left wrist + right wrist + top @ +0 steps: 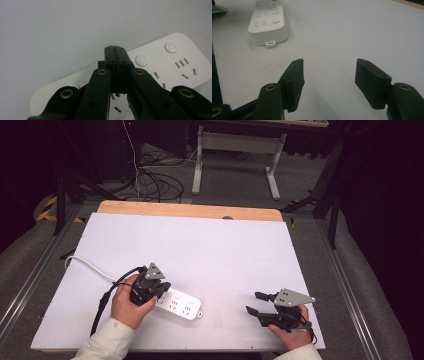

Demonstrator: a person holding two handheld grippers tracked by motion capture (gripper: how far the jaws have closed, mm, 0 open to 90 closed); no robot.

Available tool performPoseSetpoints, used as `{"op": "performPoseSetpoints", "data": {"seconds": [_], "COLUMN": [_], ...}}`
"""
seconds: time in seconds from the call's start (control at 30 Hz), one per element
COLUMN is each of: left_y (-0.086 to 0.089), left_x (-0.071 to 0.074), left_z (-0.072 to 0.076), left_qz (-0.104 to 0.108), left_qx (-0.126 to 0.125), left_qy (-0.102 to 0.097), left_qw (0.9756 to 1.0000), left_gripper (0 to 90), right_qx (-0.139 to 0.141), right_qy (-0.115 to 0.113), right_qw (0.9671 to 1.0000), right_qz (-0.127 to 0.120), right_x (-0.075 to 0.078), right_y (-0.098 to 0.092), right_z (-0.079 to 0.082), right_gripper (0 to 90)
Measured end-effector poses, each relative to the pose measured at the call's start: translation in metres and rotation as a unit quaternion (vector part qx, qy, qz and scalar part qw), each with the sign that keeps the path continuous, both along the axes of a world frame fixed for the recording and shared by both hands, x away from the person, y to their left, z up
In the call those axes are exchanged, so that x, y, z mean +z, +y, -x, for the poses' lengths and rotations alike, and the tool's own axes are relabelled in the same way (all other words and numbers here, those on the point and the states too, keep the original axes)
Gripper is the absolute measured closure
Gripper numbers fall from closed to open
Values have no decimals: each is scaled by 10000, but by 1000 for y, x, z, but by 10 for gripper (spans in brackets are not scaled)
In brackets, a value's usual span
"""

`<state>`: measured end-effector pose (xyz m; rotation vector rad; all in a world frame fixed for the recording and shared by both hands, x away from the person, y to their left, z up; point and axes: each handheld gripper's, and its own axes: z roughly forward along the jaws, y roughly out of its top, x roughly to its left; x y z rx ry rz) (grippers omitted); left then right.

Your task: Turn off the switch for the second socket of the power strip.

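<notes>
White rectangular plastic power strip (177, 303) w/ round buttons lies flat on white table sheet (210, 250), near-left area, its white cord (85, 266) running off to the left edge. Left gripper (115, 53) sits over strip's left end, jaws clenched together w/ nothing between them, tips just beside a round button (141, 60). Prob. closed tip is meant as a poking finger for the switch. Right gripper (328, 72) rests near-right, well apart from strip, jaws released wide, empty; looks like it's waiting. No containers on the table.
</notes>
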<state>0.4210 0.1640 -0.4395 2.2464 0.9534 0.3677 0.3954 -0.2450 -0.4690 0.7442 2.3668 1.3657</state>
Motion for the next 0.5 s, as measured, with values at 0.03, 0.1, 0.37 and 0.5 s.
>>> {"op": "performPoseSetpoints", "data": {"seconds": [0.03, 0.1, 0.37, 0.5], "left_y": [0, 1, 3, 5], "left_x": [0, 4, 8, 11], "left_z": [0, 2, 5, 6], "left_qz": [0, 73, 122, 149], "left_qx": [0, 1, -8, 29], "left_qy": [0, -48, -88, -137], "left_qw": [10000, 10000, 9999, 9998], "left_gripper": [900, 900, 900, 862], "right_qx": [2, 3, -1, 3], "right_qy": [-2, -4, -16, -7], "right_qw": [10000, 10000, 10000, 10000], "right_qz": [5, 5, -10, -9], "right_x": [0, 0, 0, 0], "right_y": [0, 0, -1, -1], "right_z": [0, 0, 1, 0], "right_gripper": [407, 407, 407, 406]}}
